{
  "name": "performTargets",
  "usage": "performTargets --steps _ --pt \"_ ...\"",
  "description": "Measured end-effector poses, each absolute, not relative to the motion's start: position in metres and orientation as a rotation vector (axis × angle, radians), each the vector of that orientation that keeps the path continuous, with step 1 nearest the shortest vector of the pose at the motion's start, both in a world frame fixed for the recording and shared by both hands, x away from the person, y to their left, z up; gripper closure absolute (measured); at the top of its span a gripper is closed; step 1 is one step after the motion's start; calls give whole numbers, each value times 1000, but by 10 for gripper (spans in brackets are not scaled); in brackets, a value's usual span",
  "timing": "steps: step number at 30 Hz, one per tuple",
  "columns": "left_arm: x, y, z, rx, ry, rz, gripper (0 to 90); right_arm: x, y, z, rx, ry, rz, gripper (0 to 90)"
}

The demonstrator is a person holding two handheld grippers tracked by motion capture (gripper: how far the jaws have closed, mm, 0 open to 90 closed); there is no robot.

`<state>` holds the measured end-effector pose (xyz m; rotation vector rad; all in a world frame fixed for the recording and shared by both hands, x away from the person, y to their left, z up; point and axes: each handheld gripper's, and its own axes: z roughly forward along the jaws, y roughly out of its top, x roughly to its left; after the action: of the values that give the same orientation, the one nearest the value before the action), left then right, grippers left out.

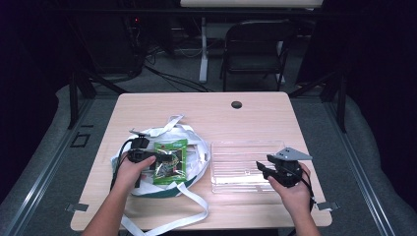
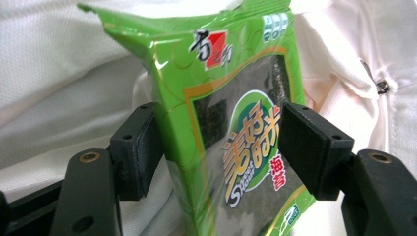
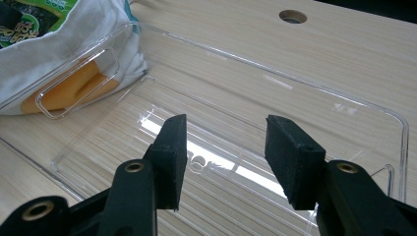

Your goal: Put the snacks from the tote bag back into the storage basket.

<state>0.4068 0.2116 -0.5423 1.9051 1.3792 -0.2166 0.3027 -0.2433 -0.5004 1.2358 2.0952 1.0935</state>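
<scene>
A green seaweed snack packet (image 1: 172, 147) lies on a white cloth bag (image 1: 194, 135) at the table's left. My left gripper (image 1: 164, 160) comes at it from the left. In the left gripper view the packet (image 2: 221, 64) stands between the two black pads, both of which press on it, so the left gripper (image 2: 216, 147) is shut on it. A clear plastic tray (image 1: 236, 147) sits to the right of the bag. My right gripper (image 1: 263, 168) hovers over the tray's right end. In its own view the right gripper (image 3: 223, 147) is open above the tray (image 3: 344, 96), with nothing between the pads.
The bag's long white straps (image 1: 196, 206) trail toward the table's front edge. A cable hole (image 1: 236, 104) is near the table's far edge. A dark folding chair (image 1: 255, 44) stands beyond the table. The bag (image 3: 59, 54) touches the tray's left end, with something orange (image 3: 74, 88) beneath it.
</scene>
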Motion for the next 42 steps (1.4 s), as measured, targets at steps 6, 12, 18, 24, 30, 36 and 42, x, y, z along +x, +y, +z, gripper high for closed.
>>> performTargets --steps 6,12,18,24,30,36,42 --pt "407 211 -544 1906 1379 -226 356 303 -244 -500 1233 2100 1089 510" --pt "407 209 -546 1912 1370 -238 367 303 -243 -501 1234 2100 1090 510" --pt "408 209 -547 1906 1362 -270 389 303 -243 -501 1234 2101 1092 510" --pt "407 210 -544 1913 1338 -278 459 303 -243 -501 1233 2107 1091 510" --pt "405 210 -538 1919 1305 -262 501 303 -243 -502 1237 2102 1091 510" --pt "403 212 -531 1928 1259 -261 555 303 -243 -502 1239 2098 1096 510" --pt "401 212 -527 1928 1244 -262 598 303 -244 -502 1242 2098 1096 510"
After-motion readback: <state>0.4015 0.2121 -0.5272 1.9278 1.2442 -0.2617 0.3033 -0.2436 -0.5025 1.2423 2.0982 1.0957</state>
